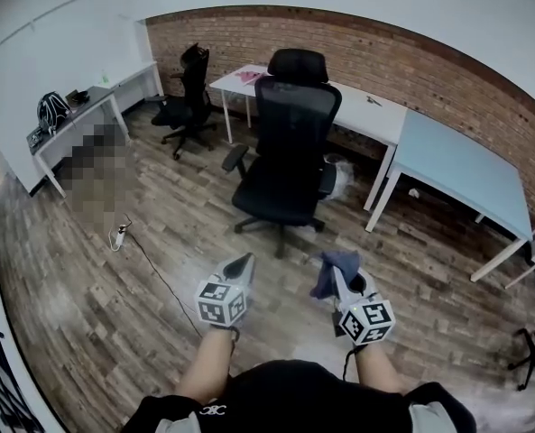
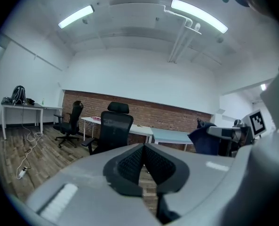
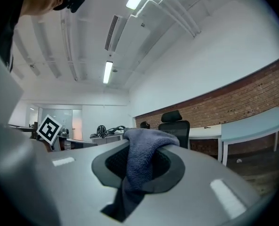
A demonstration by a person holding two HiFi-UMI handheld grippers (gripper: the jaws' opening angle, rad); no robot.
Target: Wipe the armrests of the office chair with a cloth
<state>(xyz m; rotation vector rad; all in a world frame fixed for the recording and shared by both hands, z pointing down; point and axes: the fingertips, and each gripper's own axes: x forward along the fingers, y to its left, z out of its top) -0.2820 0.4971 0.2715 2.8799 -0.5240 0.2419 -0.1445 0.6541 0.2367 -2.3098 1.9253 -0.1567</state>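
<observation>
The right gripper (image 3: pixel 138 166) clamps a blue-grey terry cloth (image 1: pixel 328 276); the left gripper (image 2: pixel 143 160) is closed and empty. The black mesh office chair (image 1: pixel 290 142) stands well ahead of both, its armrests (image 1: pixel 235 156) not yet wiped. Pressing on an armrest may roll or swivel the castered chair away.

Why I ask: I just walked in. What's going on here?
A person stands facing a black office chair, a pair of tongs in each hand. The right tongs grip a blue-grey cloth; the left tongs are closed and empty. Neither touches the chair or its armrests yet.
</observation>
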